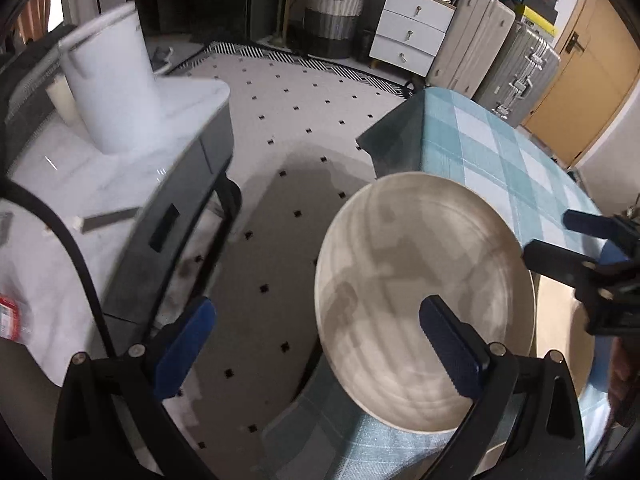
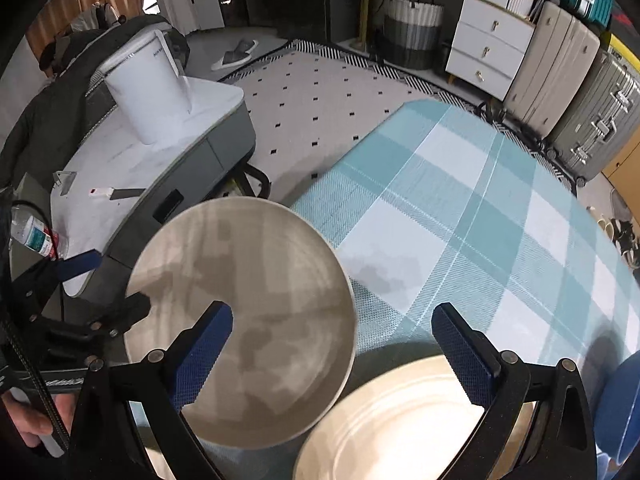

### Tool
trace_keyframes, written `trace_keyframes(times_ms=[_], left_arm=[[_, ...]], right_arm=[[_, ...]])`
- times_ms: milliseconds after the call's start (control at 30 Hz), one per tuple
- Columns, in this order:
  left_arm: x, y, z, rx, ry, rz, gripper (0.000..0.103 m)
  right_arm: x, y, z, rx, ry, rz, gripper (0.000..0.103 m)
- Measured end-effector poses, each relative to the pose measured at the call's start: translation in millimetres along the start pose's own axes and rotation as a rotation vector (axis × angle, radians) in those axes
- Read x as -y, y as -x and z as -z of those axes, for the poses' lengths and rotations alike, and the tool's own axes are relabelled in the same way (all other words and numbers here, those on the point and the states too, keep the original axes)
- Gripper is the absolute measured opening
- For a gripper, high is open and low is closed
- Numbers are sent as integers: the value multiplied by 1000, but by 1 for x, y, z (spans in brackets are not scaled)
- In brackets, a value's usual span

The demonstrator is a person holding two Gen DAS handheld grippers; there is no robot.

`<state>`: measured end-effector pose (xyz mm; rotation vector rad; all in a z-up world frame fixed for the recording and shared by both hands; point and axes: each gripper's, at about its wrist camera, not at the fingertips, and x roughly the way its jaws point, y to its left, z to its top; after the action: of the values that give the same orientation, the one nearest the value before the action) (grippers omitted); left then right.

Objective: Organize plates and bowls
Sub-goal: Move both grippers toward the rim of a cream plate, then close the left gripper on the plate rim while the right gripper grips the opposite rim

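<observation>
Both blue-padded grippers, left gripper and right gripper, gape wide, empty. Beige round ceramic plate at nine o'clock sits beside cream plate; stacking remains.

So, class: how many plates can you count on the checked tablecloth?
2. The grey plate lies at the table's near left corner; the cream plate is beside it, nearer the camera. More may be hidden below the frame.

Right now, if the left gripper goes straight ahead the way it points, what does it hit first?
Probably nothing on the table: the left gripper points past the plate on its right side, towards the rug between the tables. Depth is unclear, so its right finger could clip the plate's rim.
</observation>
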<state>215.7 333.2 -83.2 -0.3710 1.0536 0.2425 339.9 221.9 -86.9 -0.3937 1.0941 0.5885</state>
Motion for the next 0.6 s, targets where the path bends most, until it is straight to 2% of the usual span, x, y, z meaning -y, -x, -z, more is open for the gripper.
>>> trace_keyframes(times_ms=[200, 400, 500, 567, 600], left_arm=[[-14, -13, 3, -44, 45, 35, 101], [-11, -21, 4, -71, 41, 61, 99], [-11, -24, 3, -94, 39, 77, 85], [-10, -27, 2, -113, 47, 106, 83], [-11, -28, 2, -116, 53, 120, 81]], right_arm=[[6, -21, 3, -46, -32, -29, 100], [12, -36, 5, -80, -57, -45, 90], [16, -41, 7, -98, -71, -65, 76], [17, -45, 8, -110, -74, -68, 73], [18, -46, 8, -111, -74, -65, 68]])
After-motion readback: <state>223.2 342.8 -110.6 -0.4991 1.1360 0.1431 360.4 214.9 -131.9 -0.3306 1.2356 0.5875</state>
